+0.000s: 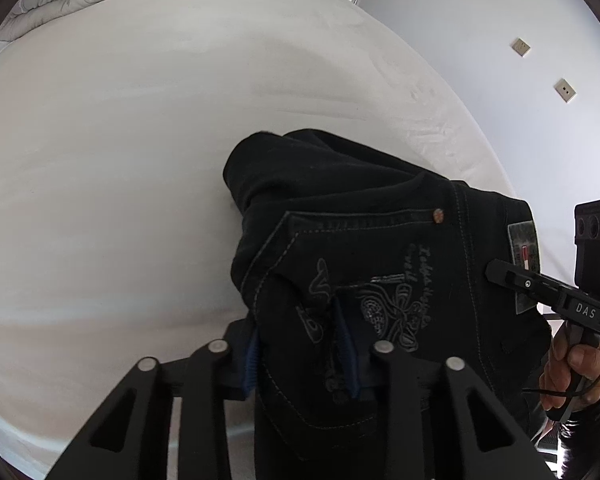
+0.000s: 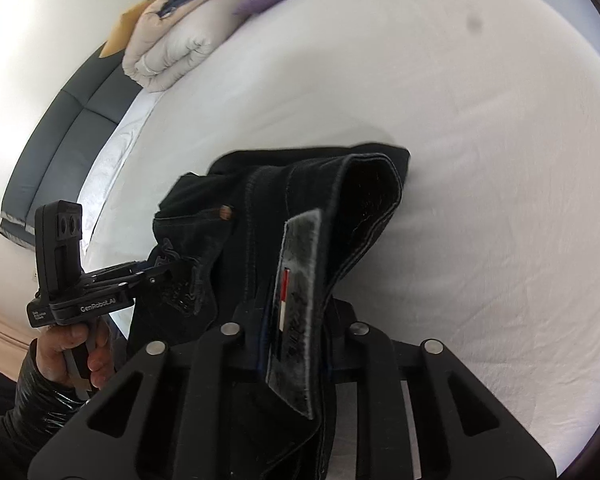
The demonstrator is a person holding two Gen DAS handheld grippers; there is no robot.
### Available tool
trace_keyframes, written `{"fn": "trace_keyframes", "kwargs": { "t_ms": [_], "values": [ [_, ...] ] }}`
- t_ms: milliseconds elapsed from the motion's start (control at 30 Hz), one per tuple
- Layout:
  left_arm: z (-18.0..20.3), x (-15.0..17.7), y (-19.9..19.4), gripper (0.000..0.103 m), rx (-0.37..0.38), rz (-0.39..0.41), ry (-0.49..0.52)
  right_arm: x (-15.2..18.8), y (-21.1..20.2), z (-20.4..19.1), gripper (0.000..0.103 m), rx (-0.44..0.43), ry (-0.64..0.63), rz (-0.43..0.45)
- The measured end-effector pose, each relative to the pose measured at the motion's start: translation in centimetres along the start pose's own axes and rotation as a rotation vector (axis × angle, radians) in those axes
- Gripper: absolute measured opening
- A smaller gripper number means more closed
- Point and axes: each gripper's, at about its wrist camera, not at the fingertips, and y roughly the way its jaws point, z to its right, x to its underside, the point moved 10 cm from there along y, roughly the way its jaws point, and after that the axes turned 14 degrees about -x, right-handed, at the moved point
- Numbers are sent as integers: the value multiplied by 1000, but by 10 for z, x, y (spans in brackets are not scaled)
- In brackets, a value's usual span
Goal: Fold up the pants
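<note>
Black denim pants (image 1: pixel 360 248) hang bunched above the white bed (image 1: pixel 120 160), your left hand-held gripper (image 1: pixel 300 356) pinching the back pocket, your right hand-held gripper (image 2: pixel 296 344) clamping the waistband patch. Heavy cloth could slip from such shallow bites, spoiling the fold.

Both views are bright with soft, even daylight. The white bed (image 2: pixel 460 120) nearly blows out at the right edge of the right view. The black pants (image 1: pixel 360 240) lose detail in shadow. Fisheye bending and dark vignetting mark the corners; near gripper parts look soft.
</note>
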Motion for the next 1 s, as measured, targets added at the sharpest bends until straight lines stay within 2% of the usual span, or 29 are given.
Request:
{"fn": "trace_keyframes", "kwargs": {
  "t_ms": [167, 367, 500, 633, 733, 833, 900, 1000],
  "values": [
    [4, -13, -25, 21, 29, 58, -12, -14, -24, -18, 16, -25, -40, 53],
    [12, -69, -56, 21, 21, 167, 16, -65, -56, -27, 16, -56, -85, 122],
    [11, -106, -36, 21, 25, 188, 12, -110, -55, -10, 16, -79, -75, 124],
    [3, -121, 11, 22, 62, 121, -27, -132, -42, 40, 16, -115, 26, 112],
    [-1, -119, 43, 33, 52, 91, -43, -129, -21, 91, 21, -108, 114, 76],
    [-8, -113, 53, 54, 6, 102, -33, -122, -17, 118, 34, -159, 171, 77],
    [-14, -108, 59, 68, -17, 108, -39, -118, -23, 120, 37, -189, 170, 83],
    [-24, -101, 53, 70, -12, 138, -65, -110, -38, 121, 45, -150, 136, 95]
  ]
}}
